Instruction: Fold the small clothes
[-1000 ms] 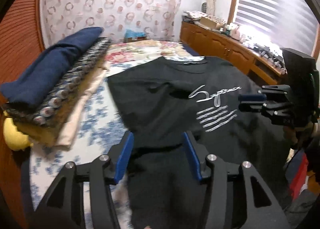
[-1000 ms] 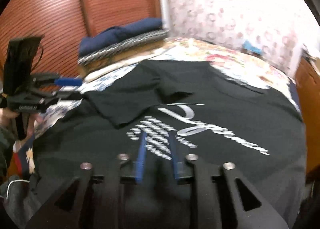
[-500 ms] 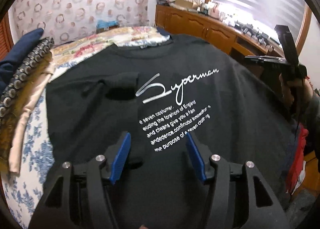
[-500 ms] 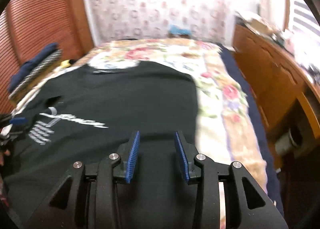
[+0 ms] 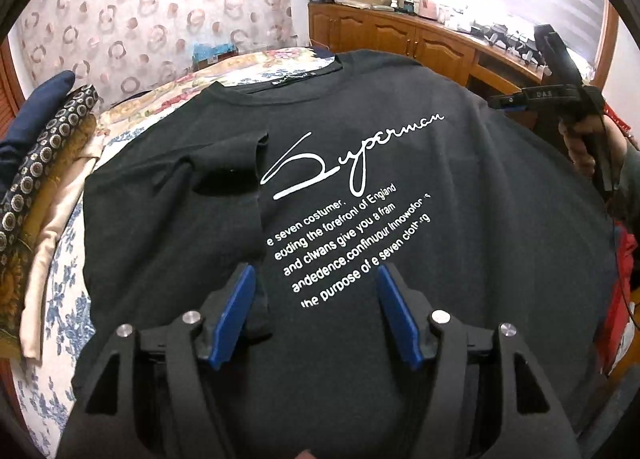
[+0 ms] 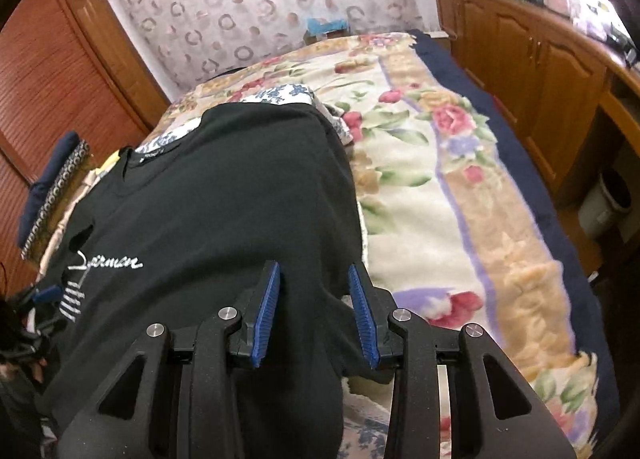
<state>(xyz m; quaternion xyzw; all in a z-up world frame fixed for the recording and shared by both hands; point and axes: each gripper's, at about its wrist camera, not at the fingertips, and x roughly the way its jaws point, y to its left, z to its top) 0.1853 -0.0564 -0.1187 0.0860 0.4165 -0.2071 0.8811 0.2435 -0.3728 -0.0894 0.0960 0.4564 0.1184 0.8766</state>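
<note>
A black T-shirt with white "Superman" lettering lies spread face up on the bed. Its left sleeve is folded in over the chest. My left gripper is open and empty above the shirt's lower front. My right gripper is open and empty over the shirt's right edge, near its lower part. The right gripper also shows in the left wrist view, at the shirt's far right side. The left gripper shows at the left edge of the right wrist view.
A stack of folded clothes lies on the bed's left side. A floral blanket covers the bed to the right of the shirt. A wooden cabinet runs along the right wall, with a white bin on the floor.
My left gripper has swung right, from the shirt's left part to over its printed front. My right gripper has swung to the shirt's right edge and its jaws have opened wider.
</note>
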